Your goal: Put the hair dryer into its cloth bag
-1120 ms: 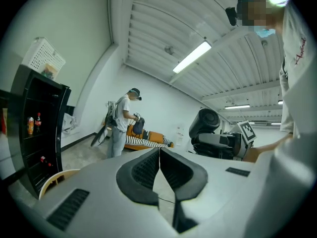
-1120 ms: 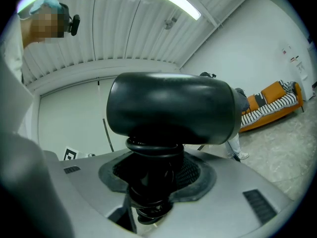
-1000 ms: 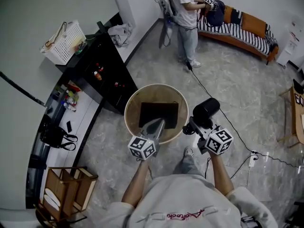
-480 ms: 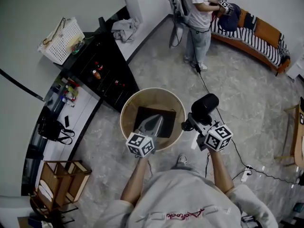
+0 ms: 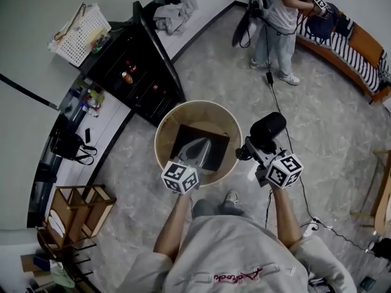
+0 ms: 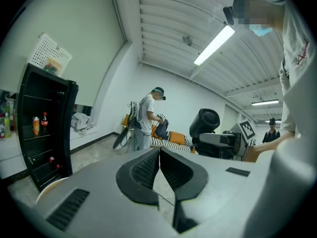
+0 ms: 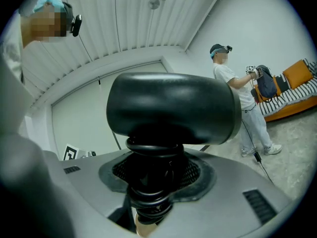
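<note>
The black cloth bag [image 5: 211, 151] lies flat on a round wooden table [image 5: 165, 124]. My left gripper [image 5: 198, 149] hangs over the bag with its jaws shut and nothing seen between them; in the left gripper view its pads [image 6: 159, 152] meet. My right gripper [image 5: 252, 149] is shut on the handle of the black hair dryer [image 5: 267, 129], just off the table's right edge, with the dryer's head pointing away from me. In the right gripper view the hair dryer [image 7: 173, 108] fills the middle, its cord wound round the handle between that gripper's [image 7: 151, 182] pads.
A black shelf unit [image 5: 143, 72] stands close behind the table on the left, a white basket [image 5: 79, 32] on top. Another person [image 5: 278, 14] stands by a striped sofa [image 5: 357, 50] at the back right. A cable [image 5: 275, 99] runs across the floor. A wooden rack [image 5: 79, 215] stands lower left.
The view has swung: the shelf unit and the other person have slid right and up in the picture. Both grippers have travelled along with me and stay over the table; their grips are unchanged.
</note>
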Tool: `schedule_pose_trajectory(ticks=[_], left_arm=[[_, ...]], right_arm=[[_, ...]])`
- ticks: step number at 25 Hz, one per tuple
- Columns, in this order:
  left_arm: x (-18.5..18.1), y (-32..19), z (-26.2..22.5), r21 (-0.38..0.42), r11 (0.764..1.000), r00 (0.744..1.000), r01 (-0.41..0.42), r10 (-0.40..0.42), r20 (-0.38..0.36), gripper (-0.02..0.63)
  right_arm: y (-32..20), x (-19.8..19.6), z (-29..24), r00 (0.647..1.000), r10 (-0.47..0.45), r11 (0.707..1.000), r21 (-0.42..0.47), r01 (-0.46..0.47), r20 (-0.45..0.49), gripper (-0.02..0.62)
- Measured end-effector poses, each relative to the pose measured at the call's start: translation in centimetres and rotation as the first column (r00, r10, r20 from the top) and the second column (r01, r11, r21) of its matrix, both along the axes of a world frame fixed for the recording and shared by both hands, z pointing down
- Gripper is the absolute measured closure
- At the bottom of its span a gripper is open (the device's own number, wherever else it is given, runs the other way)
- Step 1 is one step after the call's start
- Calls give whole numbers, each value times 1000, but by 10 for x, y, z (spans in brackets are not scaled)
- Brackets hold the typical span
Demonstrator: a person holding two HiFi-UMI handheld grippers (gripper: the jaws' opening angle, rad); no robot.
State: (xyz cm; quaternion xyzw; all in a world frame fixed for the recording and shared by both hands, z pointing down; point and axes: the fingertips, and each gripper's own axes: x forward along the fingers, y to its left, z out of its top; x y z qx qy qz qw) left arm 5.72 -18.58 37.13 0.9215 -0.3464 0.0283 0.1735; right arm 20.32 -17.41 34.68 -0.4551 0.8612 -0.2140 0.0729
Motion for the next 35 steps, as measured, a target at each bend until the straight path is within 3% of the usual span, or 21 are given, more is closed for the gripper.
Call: schedule_pose_trajectory(ticks=[11,24,35], left_arm=[[-6,-19,59,-97,995,999,-15,18,32,574],[-23,-7,134,-171,985,998,-20,31,57,575],[-36,2,246,-266,964,993,-11,41,110,574]], right_arm=[[-33,-4,53,1000,-9,997,-75,9,0,393],[-21,-21,132,1000,-13,986,-168,15,12,393],[-2,-44,237,998,-35,962,-271,47,50,393]])
